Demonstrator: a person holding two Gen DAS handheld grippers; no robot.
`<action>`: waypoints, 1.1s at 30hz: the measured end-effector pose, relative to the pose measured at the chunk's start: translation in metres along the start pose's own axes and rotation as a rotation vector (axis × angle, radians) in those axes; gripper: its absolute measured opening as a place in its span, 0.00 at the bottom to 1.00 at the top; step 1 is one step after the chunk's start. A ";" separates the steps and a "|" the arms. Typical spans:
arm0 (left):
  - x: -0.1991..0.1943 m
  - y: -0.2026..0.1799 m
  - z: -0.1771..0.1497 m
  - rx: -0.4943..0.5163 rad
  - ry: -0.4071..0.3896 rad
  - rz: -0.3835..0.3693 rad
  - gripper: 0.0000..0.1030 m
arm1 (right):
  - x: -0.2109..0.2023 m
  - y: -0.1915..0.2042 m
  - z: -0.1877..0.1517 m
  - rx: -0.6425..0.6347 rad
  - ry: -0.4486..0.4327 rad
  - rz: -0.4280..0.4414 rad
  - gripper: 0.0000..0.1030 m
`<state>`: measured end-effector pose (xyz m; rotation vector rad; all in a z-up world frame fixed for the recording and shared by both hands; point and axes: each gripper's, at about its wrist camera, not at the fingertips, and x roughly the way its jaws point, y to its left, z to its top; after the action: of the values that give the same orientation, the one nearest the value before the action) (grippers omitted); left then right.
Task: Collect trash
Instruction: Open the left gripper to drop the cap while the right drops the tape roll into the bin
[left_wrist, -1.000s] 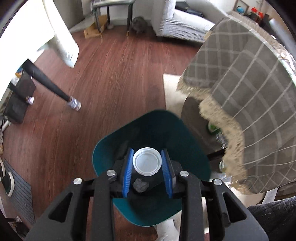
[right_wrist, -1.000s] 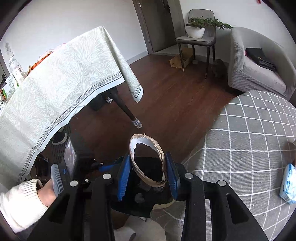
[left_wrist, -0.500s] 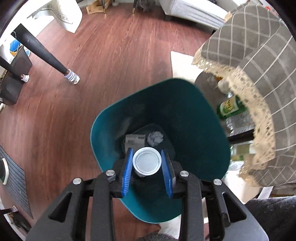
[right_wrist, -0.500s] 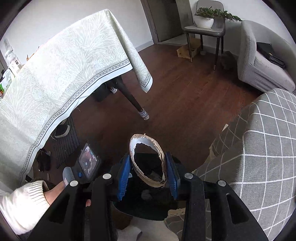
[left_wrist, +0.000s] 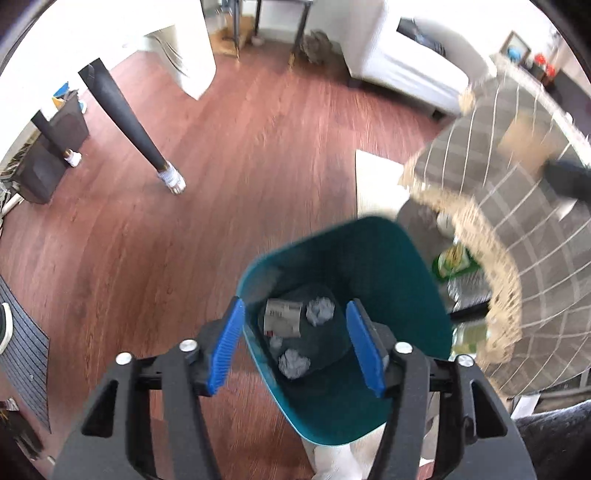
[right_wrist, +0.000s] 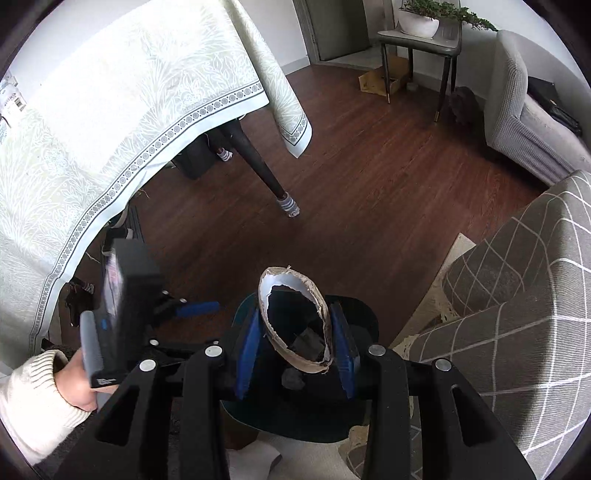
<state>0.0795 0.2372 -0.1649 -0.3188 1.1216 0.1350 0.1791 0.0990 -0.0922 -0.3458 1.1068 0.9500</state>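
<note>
left gripper (left_wrist: 295, 347) is hovering over the teal trash bin (left_wrist: 402, 280), its blue fingers (left_wrist: 226, 350) spreading apart with nothing between them. the white bottle cap they were pinching a second ago is gone from the grip and not clearly visible now, so it most likely dropped into the bin; hard to pick it out among the contents. inside the bin are lying a small printed carton (left_wrist: 282, 317) and crumpled paper wads (left_wrist: 320, 310), near each other at the bottom. that piece of trash looks done. moving right, the right gripper (right_wrist: 297, 347) is pinching a torn cardboard ring (right_wrist: 293, 319), fingers (right_wrist: 246, 356) pressed on both its sides, same grip as a second ago. it is hanging right above the bin opening (right_wrist: 364, 314), seen dark from this side. the left hand (right_wrist: 75, 384) is showing at the left edge, holding the other tool. judging from this, releasing the ring into the bin is next; the table under the checked cloth (right_wrist: 524, 295) is sitting just beside the bin.
</note>
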 end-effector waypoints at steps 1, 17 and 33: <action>-0.006 0.002 0.002 -0.010 -0.017 -0.008 0.60 | 0.004 0.001 -0.001 0.001 0.009 -0.001 0.37; -0.062 0.006 0.021 -0.023 -0.189 -0.015 0.57 | 0.107 0.000 -0.036 0.018 0.247 -0.020 0.37; -0.078 -0.019 0.029 0.048 -0.220 -0.101 0.44 | 0.162 0.002 -0.077 -0.050 0.422 -0.105 0.59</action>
<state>0.0762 0.2329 -0.0797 -0.3090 0.8877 0.0524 0.1507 0.1261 -0.2673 -0.6605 1.4333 0.8315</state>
